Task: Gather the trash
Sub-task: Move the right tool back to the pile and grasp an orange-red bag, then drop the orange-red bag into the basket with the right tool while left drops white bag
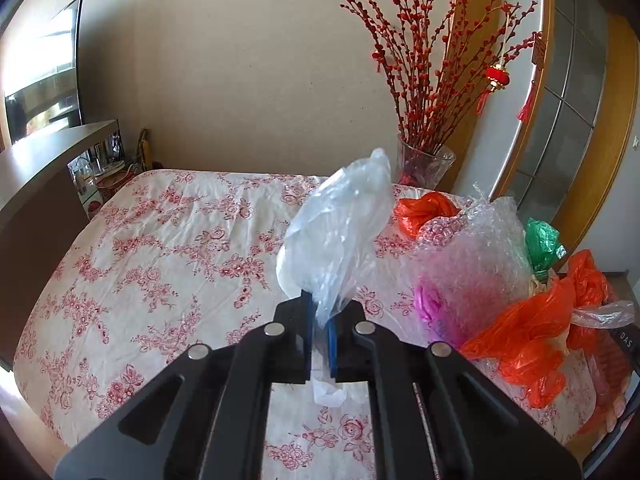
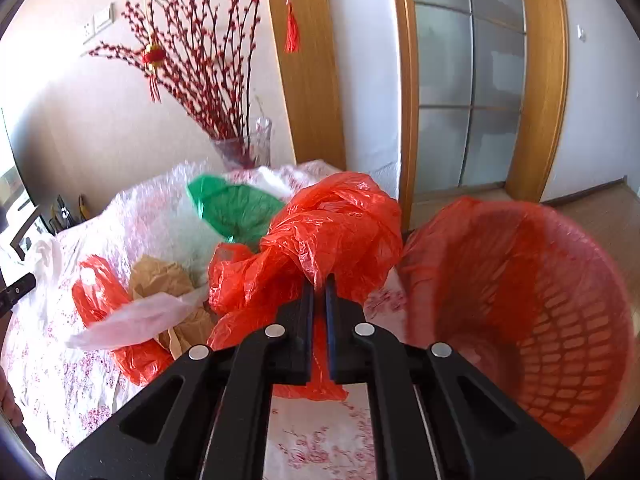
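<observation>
My left gripper [image 1: 320, 312] is shut on a clear plastic bag [image 1: 340, 224] that stands up above the floral cloth. My right gripper [image 2: 319, 284] is shut on a crumpled red plastic bag [image 2: 332, 224], which bulges over the fingertips. A red mesh wastebasket [image 2: 560, 320] lined with red plastic stands just right of that gripper, off the table's edge. More trash lies on the cloth: bubble wrap [image 1: 476, 248], a green bag [image 2: 236, 208], brown paper [image 2: 160, 276], a second red bag [image 2: 100, 292], a pale bag [image 2: 136, 320] and a pink bag [image 1: 428, 304].
The table [image 1: 160, 240] carries a red-flowered white cloth. A glass vase [image 1: 424, 164] with red branches stands at its far edge. A dark cabinet [image 1: 36, 200] sits to the left, and a wooden-framed glass door [image 2: 472, 80] behind the basket.
</observation>
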Available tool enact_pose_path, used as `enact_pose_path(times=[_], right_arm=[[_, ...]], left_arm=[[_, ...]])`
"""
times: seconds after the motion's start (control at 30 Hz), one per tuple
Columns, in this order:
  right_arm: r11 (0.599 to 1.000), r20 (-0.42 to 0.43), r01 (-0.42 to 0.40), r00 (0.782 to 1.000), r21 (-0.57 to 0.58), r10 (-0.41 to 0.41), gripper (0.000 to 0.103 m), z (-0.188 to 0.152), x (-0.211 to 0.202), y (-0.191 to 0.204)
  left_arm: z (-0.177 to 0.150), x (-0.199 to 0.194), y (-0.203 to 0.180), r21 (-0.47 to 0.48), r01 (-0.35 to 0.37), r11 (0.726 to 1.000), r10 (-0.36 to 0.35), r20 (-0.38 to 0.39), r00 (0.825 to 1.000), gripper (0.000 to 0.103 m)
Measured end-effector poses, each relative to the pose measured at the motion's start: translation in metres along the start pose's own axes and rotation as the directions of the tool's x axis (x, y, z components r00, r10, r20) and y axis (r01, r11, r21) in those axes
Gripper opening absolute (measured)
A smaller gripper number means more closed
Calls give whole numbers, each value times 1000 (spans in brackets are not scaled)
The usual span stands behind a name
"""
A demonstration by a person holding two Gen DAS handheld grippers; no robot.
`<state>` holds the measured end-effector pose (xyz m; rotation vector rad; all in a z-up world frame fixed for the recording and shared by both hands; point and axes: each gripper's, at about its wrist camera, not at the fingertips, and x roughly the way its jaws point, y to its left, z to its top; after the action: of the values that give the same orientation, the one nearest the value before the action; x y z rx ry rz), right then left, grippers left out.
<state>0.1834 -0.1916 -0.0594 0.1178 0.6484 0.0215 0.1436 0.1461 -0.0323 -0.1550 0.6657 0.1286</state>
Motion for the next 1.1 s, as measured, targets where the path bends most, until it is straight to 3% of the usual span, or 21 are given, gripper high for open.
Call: enact_pose_path(times=[0.33, 0.67, 0.93, 1.1], right_arm=[[998, 79, 51, 996, 23, -53, 5, 6, -42, -30], [997, 97, 65, 993, 41, -68, 5, 0, -59, -51], [995, 111, 78, 990, 67, -86, 5, -5, -71, -66], [991, 125, 102, 986, 86, -112, 5, -8, -80, -78]], left_arm=[[4, -15, -33, 50, 76, 996, -77, 13, 997, 7], [2, -30, -76, 122, 168, 978, -171, 12, 985, 7], [-5, -40, -113, 174, 252, 952, -254, -8, 967, 7], [-8, -48, -139, 197, 323, 926, -325, -21, 945, 7]])
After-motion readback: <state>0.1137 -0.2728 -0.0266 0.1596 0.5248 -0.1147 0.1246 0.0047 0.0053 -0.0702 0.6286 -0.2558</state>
